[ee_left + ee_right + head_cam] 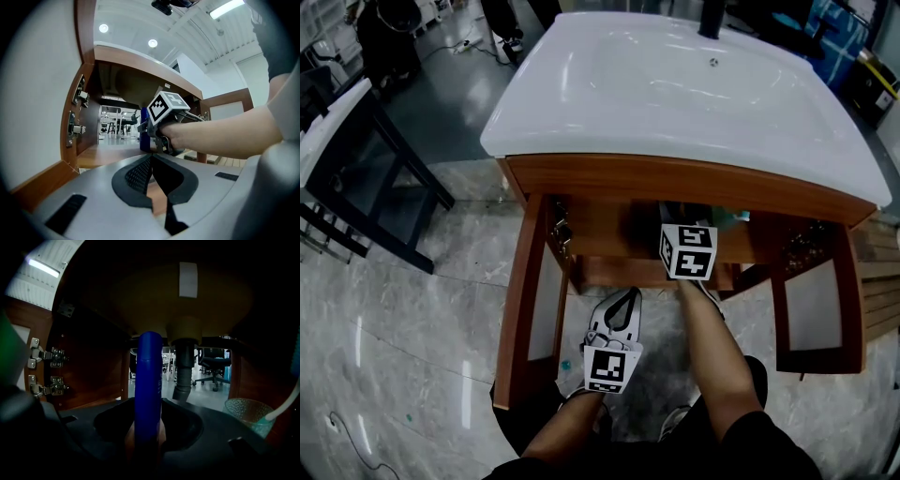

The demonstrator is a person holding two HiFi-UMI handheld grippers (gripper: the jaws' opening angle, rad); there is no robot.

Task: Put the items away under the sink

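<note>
Closed on nothing: left gripper (151, 159), low before cabinet (523, 281). Clamped upright in right gripper (148, 427): bottle (149, 376), inside cabinet under sink (675, 94), just left of pipe (183, 369), not yet released. Already inside, far right: bowl (246, 411). Judged partly done; setting down and letting go left.
</note>
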